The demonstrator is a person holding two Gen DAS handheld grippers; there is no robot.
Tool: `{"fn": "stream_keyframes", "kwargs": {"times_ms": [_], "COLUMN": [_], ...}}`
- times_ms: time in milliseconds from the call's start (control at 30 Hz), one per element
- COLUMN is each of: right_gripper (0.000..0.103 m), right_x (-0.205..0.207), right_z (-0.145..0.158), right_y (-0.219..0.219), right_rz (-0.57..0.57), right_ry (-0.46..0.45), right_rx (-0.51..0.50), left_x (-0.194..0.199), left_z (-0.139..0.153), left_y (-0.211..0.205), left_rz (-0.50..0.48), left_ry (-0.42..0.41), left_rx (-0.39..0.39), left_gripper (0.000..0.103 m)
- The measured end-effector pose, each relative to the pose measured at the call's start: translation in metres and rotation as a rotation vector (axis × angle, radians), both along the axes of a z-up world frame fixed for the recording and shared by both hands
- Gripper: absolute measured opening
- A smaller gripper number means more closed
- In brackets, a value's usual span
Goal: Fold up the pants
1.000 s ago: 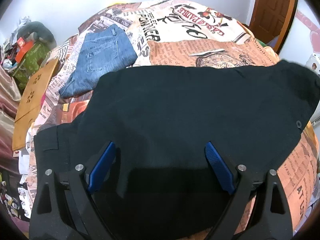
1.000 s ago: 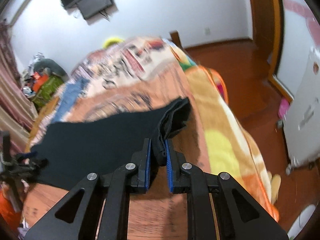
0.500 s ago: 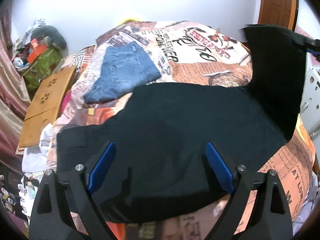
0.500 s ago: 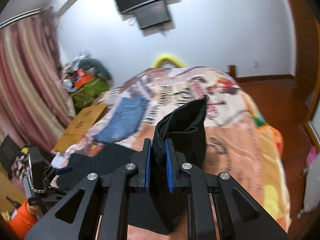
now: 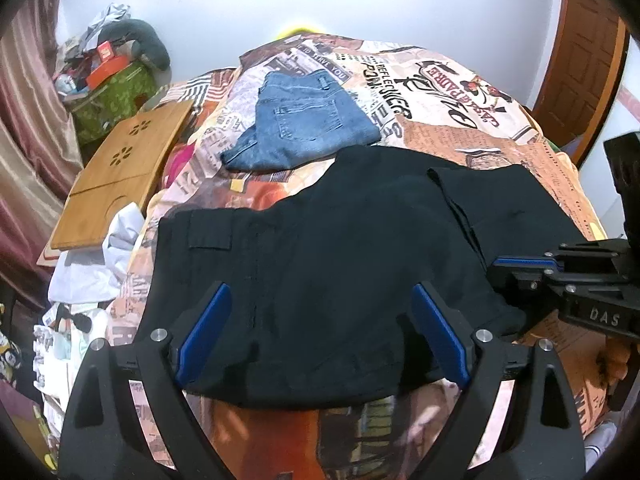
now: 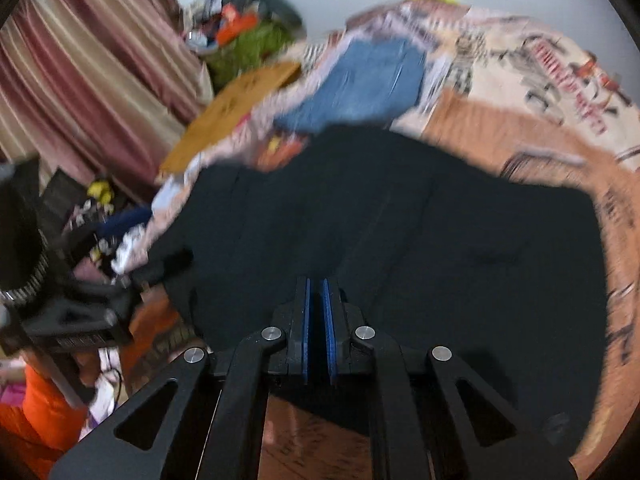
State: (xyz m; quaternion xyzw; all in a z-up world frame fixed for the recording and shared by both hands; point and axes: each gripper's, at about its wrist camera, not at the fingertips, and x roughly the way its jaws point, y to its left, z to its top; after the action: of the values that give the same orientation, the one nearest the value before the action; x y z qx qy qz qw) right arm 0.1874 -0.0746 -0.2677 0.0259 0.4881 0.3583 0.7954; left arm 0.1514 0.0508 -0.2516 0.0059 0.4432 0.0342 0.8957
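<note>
we lay soft, limp black pants (image 5: 320, 264) over; right gripper (image 6: 316, 312) closing on their hem, left gripper (image 5: 320, 336) spread wide, empty.

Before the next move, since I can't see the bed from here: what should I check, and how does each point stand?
1. Right gripper jaws clamped on the black pants: ok.
2. Left gripper jaws open, holding nothing: ok.
3. Leg end laid over the pants: ok.
4. Blue jeans not under the fold: ok.
5. Folded edges lined up: cannot tell; the right wrist view is blurred.
</note>
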Motion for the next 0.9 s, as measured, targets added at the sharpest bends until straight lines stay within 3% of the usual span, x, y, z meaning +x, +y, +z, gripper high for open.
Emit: {"fn": "stream_keyframes", "kwargs": {"times_ms": [267,400,700,833,900], "right_gripper": [0.014,0.025,0.027,0.037,0.037], "right_x": [0.007,0.006,0.006,0.005,0.005], "right_z": [0.027,0.036,0.031,0.019,0.01], "right_y": [-0.032,-0.045,-0.063,-0.066,-0.066], "right_rz": [-0.083,-0.137,-0.18,-0.182,-0.174], "right_ry": [-0.06,-0.136,-0.19,-0.189,-0.177], "right_rx": [0.023,-0.018,-0.096,-0.146,-0.172], "left_x": [0.001,-0.004,-0.029,-0.042,-0.047], "left_z": [0.0,0.006,-0.012,-0.033,-0.045], "left_y": [0.01,0.033,0.113,0.134,0.141], "left_rz": [0.046,0.096,0.283,0.337,0.356], "left_ry": [-0.009,-0.019,0.064,0.121,0.159], "left_rx": [0.0,-0.05,-0.279,-0.408,-0.482], "left_gripper": [0.092,0.092,0.092,0.092,0.092]}}
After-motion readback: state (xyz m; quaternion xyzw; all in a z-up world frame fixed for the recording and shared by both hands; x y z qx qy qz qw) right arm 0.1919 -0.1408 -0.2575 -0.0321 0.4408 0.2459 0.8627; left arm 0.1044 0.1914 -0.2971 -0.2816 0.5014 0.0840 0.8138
